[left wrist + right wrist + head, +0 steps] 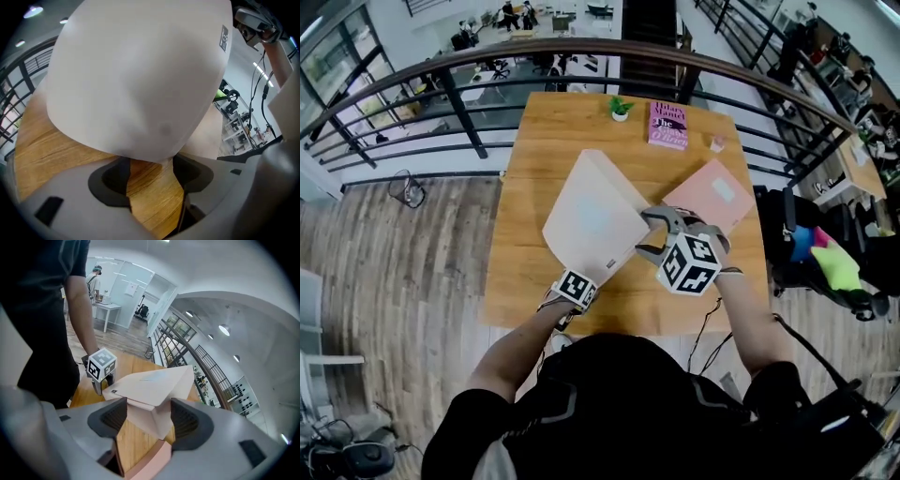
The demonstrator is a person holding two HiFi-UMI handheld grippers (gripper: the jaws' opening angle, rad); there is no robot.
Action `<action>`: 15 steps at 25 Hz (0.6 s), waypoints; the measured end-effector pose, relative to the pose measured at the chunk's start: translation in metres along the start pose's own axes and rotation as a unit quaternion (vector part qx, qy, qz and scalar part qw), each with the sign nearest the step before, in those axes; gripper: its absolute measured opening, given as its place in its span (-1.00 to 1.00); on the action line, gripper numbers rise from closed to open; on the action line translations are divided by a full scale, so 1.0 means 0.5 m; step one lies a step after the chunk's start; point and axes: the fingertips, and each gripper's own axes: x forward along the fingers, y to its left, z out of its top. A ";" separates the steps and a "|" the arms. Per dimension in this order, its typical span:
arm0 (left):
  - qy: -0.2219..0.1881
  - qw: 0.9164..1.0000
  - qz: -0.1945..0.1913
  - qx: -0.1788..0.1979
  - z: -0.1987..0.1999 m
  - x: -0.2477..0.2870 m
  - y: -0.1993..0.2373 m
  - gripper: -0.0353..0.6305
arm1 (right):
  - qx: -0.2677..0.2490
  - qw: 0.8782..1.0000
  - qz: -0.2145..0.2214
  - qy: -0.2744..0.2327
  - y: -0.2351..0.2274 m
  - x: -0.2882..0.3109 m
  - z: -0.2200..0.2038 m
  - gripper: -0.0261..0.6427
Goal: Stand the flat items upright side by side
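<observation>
Cream flat book [591, 217] sits tilted up off the wooden table [553, 131], so standing the first item looks in hand. The left claw [151, 171], pitched steeply down, stands open with the book's corner dipping between its tips. The right claw [149, 414] gapes round the opposite corner, unclamped. Next, it likely needs to pinch and swing the book vertical.
</observation>
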 end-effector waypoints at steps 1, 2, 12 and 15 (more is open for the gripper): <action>0.002 1.000 -0.003 0.005 0.001 0.001 0.003 0.01 | -0.002 1.000 -0.002 -0.002 0.002 -0.002 0.012 -0.03; 0.003 1.000 -0.006 0.010 0.004 0.003 0.006 0.00 | -0.004 1.000 -0.005 -0.004 0.003 -0.004 0.023 -0.04; 0.048 0.996 -0.046 0.054 0.011 0.005 0.009 -0.13 | 0.001 0.999 0.002 -0.038 0.010 -0.010 0.096 -0.11; 0.048 0.996 -0.049 0.061 0.009 0.006 0.008 -0.14 | -0.014 0.998 0.011 -0.054 0.027 -0.013 0.123 -0.14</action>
